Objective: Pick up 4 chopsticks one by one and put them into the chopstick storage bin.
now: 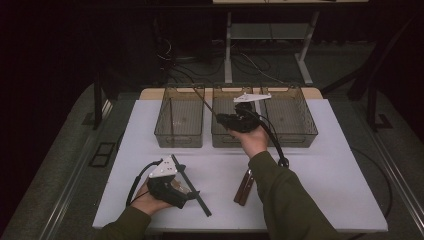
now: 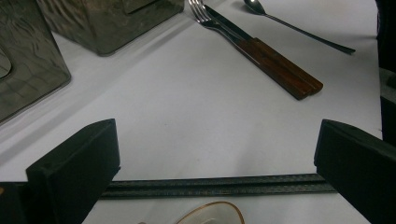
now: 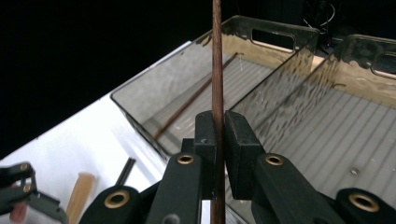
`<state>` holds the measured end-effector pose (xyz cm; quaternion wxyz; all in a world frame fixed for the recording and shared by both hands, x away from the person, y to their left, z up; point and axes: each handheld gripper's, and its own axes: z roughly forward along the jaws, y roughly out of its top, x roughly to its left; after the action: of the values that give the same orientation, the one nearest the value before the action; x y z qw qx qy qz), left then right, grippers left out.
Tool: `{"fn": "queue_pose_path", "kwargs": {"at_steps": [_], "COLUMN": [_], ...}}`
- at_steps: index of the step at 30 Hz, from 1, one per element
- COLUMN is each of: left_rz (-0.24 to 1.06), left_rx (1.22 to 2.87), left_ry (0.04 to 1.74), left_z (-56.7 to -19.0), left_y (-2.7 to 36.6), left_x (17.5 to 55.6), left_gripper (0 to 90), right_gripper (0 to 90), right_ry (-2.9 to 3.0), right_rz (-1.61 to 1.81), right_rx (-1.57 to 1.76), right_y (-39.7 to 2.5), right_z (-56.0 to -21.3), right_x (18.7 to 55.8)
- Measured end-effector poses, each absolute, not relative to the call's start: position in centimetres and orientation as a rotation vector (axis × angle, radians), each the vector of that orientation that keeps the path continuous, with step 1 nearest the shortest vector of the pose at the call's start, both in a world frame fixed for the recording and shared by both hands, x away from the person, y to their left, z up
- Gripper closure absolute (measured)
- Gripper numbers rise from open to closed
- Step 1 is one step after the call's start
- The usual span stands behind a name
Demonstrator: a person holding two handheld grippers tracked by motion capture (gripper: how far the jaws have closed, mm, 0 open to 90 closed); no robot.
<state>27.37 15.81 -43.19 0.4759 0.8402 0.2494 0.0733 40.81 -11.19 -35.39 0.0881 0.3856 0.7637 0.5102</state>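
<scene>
Brown chopstick clamped upright in right hand-held gripper — above bins, left hand-held gripper gaping wide

Right gripper clamped, raised; left gripper wide, low.

bare tabletop before bins

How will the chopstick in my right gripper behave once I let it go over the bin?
The chopstick looks thin, stiff and light, so it should drop without bending. Being round, it may roll on the bin's ribbed floor. The right gripper pinches it upright, so it may tip sideways.
</scene>
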Motion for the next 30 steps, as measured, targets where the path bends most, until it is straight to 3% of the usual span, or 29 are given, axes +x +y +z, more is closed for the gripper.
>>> {"fn": "queue_pose_path", "kwargs": {"at_steps": [17, 30], "left_rz": [0.185, 0.173], "left_rx": [2.053, 2.057], "left_ry": [0.6, 0.599], "left_z": [-43.1, -43.1], "left_y": [15.8, 15.7], "left_x": [27.4, 27.3], "left_gripper": [0.0, 0.0], "right_gripper": [83.6, 83.6], "right_ry": [2.245, 2.263], "right_rz": [1.486, 1.444], "right_rx": [1.139, 1.187], "right_y": [-6.6, -1.9], "right_z": [-34.2, -35.7], "right_x": [43.2, 45.2]}}
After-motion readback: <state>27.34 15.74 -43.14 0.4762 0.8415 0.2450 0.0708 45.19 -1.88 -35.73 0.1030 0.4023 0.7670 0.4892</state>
